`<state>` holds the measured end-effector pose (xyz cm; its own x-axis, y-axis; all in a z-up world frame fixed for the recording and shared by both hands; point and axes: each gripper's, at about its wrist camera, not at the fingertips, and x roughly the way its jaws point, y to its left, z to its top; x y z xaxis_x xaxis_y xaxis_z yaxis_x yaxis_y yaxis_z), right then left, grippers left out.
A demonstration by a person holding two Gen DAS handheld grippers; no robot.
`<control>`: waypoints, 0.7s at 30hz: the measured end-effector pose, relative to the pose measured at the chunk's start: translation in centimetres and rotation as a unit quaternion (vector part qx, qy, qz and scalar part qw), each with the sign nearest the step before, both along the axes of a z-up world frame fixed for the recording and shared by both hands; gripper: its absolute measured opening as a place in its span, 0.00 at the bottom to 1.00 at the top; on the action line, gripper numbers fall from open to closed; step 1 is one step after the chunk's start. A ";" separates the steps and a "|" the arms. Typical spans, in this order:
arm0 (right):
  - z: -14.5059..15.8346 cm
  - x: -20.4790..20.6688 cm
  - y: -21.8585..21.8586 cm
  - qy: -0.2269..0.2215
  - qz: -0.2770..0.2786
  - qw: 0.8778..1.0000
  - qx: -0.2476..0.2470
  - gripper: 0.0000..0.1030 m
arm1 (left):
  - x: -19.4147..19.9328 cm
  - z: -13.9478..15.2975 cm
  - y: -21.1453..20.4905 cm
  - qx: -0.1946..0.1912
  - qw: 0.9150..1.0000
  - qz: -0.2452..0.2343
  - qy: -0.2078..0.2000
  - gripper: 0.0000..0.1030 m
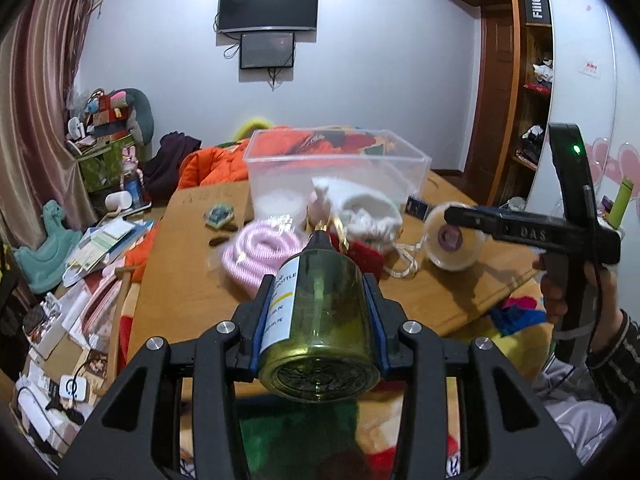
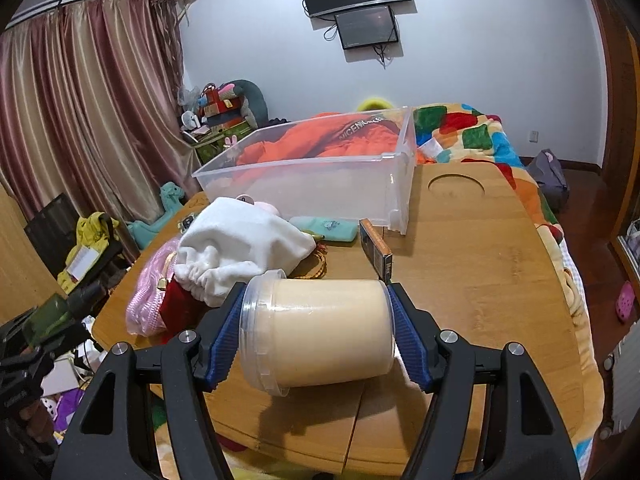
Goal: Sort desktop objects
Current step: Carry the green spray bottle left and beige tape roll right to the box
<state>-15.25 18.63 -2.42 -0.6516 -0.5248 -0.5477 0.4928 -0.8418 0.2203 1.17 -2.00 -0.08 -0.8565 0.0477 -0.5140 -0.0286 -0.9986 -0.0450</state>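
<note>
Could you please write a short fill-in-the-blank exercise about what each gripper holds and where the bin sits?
1. The left gripper is shut on a ____-tinted bottle.
2. The right gripper holds a ____-coloured jar lying on its side.
3. The clear bin stands on the ____ table.

Missing words: green; cream; wooden

bare tabletop (image 2: pixel 480 264) right of clear bin (image 2: pixel 320 184), soft clutter (image 2: pixel 244 240) (white cloth, pink bundle) crowding left approach
</note>
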 end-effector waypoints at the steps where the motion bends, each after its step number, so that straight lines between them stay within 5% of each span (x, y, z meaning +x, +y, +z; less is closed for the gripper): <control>1: 0.3 -0.1 0.1 0.002 0.000 1.000 0.002 0.63 | -0.5 0.3 -0.1 0.002 1.000 -0.004 0.000 0.39; 21: 6.3 -2.5 0.8 0.031 0.013 0.999 0.001 0.63 | -9.6 5.0 -1.9 -0.023 1.000 -0.017 0.009 0.39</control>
